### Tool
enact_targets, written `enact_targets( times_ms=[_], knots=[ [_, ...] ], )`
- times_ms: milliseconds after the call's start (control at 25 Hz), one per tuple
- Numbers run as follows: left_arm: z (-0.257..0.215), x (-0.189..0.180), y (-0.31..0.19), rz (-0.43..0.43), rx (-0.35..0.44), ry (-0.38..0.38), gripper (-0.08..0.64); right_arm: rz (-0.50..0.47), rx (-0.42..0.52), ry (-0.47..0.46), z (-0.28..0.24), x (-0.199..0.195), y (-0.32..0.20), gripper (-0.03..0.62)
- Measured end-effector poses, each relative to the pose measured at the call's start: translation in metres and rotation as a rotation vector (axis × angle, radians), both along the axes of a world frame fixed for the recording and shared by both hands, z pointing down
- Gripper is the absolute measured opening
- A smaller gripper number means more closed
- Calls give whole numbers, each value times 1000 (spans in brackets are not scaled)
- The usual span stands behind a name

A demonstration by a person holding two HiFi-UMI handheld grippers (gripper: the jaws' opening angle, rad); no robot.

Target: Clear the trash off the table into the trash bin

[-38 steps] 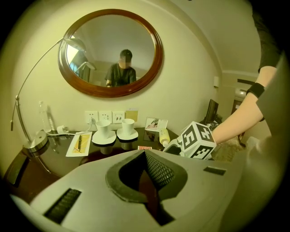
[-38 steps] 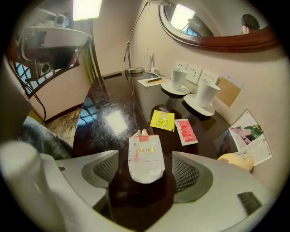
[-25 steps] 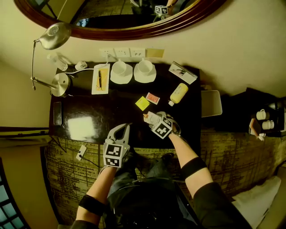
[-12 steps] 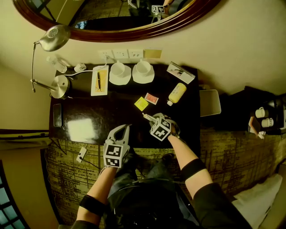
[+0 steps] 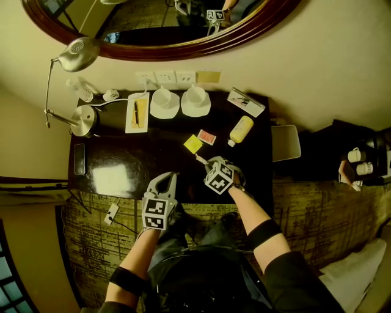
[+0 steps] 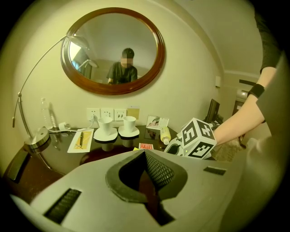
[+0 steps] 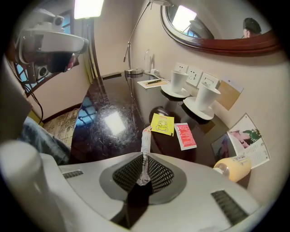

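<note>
Your right gripper point(image 7: 144, 163) has just been closing its fingers, now clamped on a thin, crinkled stick sachet point(image 7: 145, 142), pinched by one end, likely so it lifts cleanly off the glossy dark tabletop point(image 5: 122, 150). Your left gripper point(image 6: 146, 170) hovers aside, fingers together, holding nothing.

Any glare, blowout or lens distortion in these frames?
Head view: yellow cast, square glare patch on the dark table, edges bowed. Left gripper view: strong fisheye, black vignette, dim room. Right gripper view: same fisheye, light panel at top blown out, another bright glare on the table.
</note>
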State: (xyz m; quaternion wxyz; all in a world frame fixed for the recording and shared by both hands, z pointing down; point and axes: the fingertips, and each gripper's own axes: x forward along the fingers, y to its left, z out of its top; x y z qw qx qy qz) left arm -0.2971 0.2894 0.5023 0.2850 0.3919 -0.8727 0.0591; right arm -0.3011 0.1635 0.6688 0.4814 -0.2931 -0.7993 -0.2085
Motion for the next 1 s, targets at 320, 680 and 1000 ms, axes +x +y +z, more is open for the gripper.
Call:
enact_targets(
  times_ms=[320, 680, 1000],
  knots=[
    [-11, -10, -6, 3, 21, -14, 0, 95, -101, -158, -78, -12, -6, 54],
    [-36, -25, -16, 9, 60, -60, 0, 229, -260, -408, -198, 6, -21, 57],
    [-62, -22, -40, 89, 66, -109, 0, 354, -303, -529, -238, 30, -40, 57]
  ],
)
